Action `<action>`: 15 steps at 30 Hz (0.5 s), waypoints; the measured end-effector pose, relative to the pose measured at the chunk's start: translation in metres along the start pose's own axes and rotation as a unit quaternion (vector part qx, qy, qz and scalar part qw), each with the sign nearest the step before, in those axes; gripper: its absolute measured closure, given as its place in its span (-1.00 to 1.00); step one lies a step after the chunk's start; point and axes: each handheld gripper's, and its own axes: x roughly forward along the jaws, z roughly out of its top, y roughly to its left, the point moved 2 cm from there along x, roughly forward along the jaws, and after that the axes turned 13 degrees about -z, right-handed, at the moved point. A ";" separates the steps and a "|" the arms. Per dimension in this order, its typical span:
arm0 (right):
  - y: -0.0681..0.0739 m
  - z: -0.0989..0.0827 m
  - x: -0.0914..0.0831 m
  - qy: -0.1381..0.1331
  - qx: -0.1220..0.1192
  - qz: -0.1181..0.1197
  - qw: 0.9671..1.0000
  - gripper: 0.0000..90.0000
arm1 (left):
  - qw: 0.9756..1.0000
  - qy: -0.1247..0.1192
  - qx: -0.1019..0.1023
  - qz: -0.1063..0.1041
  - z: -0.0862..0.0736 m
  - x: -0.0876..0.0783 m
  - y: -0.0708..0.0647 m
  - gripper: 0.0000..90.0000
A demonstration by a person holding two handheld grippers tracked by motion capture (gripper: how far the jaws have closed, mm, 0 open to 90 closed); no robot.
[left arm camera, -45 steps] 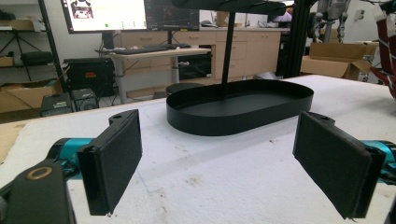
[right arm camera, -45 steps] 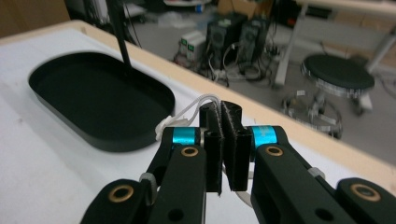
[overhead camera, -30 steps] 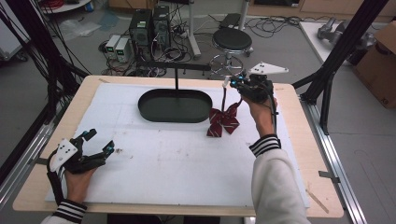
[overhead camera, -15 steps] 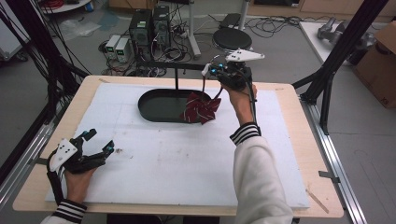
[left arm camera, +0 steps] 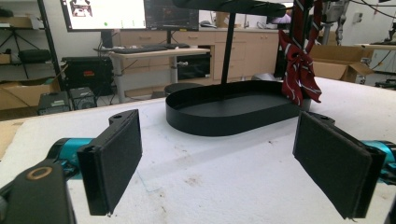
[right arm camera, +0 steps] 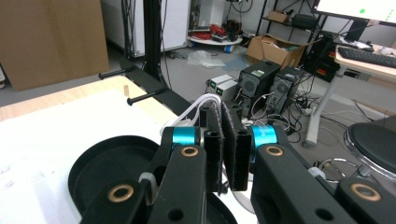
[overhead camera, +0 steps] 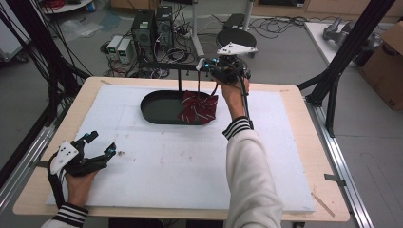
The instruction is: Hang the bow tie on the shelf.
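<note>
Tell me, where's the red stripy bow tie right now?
In the high view the bow tie dangles from the right tongs over the right end of the black oval tray, near its upright post.

Beyond the bench's far edge, past the raised hand-held gripper (overhead camera: 205,63), computer towers (overhead camera: 153,27) are sitting among tangled cables — a round stool (overhead camera: 236,37) just beside them, a cardboard box (overhead camera: 384,58) well apart.

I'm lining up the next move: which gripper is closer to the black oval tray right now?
Right. The right gripper holds the red striped bow tie up over the black oval tray's right end. The left gripper rests open near the table's front-left corner, well away from it.
</note>
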 end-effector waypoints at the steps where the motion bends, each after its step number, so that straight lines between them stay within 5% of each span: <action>1: 0.000 0.000 0.002 -0.001 0.001 -0.001 1.000 0.94 | 1.000 0.000 0.000 0.000 0.000 0.000 0.000 -0.65; 15: -0.005 0.009 0.024 0.001 0.006 -0.030 1.000 0.94 | 1.000 0.002 -0.001 -0.001 0.000 0.000 0.000 -0.65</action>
